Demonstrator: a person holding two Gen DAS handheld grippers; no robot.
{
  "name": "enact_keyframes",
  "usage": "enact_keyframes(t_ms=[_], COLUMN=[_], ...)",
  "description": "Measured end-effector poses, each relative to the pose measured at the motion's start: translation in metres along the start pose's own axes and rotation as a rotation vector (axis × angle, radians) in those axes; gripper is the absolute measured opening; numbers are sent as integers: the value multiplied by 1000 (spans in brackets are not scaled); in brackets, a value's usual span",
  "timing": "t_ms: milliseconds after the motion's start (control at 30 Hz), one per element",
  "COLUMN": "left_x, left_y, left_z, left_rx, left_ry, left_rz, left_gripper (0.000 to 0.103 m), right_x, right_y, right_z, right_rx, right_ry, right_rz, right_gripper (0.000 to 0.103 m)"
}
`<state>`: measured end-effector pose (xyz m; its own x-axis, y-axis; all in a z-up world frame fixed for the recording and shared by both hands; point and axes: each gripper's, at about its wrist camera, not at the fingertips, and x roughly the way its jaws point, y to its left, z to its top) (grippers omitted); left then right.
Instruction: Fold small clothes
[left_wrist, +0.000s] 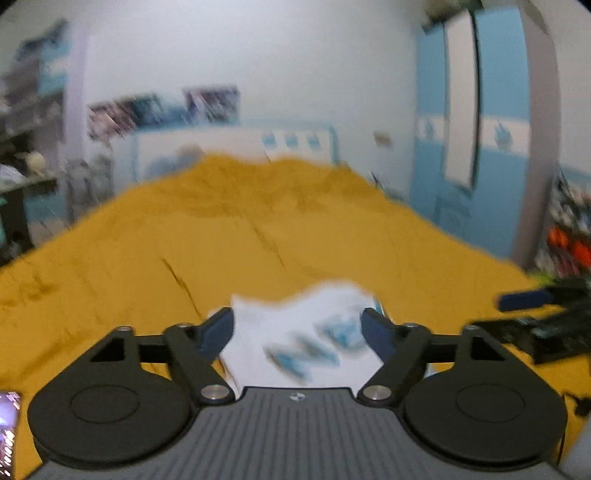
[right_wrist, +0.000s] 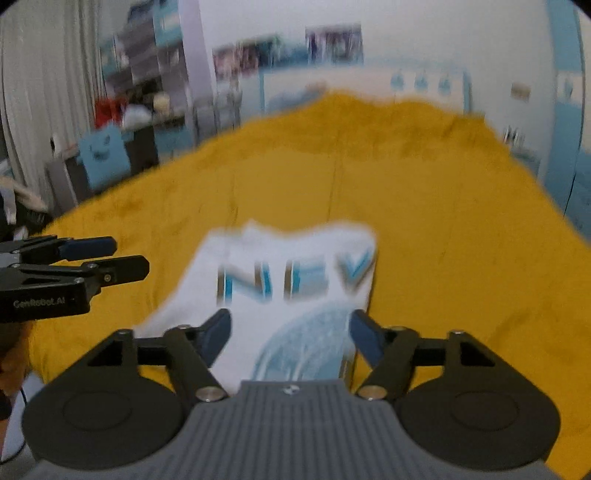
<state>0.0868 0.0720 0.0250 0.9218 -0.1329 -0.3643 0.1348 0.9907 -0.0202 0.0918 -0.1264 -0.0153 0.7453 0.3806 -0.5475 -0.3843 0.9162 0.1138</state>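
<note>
Two released tools, left (left_wrist: 297, 328) and right (right_wrist: 290, 330), hover over a soft, light shirt (right_wrist: 280, 280) on the bed (right_wrist: 461, 229); grip its 6 o'clock hem.

Both wrist cams low over bed (left_wrist: 110, 236), shared white shirt (right_wrist: 280, 280).

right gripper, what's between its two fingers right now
In the right wrist view, the right gripper stands open, with only the folded white shirt below the gap.

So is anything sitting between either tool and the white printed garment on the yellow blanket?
Nothing visible. The white garment with blue lettering lies on the yellow blanket, directly ahead of the open right tool and left tool.
</note>
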Motion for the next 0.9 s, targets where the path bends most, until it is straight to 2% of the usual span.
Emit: enact_keyframes(t_ms=[33, 167, 233, 267, 400, 667, 900], left_x=[-7, -42, -58, -64, -82, -88, -86], left_y=[-1, -17, -26, -30, -39, -39, -47], left_z=[7, 20, 19, 19, 15, -5, -27], left_rx=[-12, 16, 36, 40, 30, -29, -39], left_ry=[-46, -293, -366, -376, -361, -220, -75], left_rz=[32, 189, 232, 242, 227, 266, 254], left_gripper=[101, 103, 103, 103, 103, 103, 103], right_x=[-10, -49, -61, -66, -84, -105, -116], right_y=[2, 7, 14, 18, 35, 50, 60], right_z=[7, 21, 22, 21, 6, -32, -61], right_rx=[-6, -27, -30, -32, -62, 6, 45], right_ry=[-40, -189, -237, -257, -326, -218, -152], right_rz=[-7, 32, 10, -10, -101, -109, -121], right_gripper=[82, 82, 82, 82, 82, 82, 82])
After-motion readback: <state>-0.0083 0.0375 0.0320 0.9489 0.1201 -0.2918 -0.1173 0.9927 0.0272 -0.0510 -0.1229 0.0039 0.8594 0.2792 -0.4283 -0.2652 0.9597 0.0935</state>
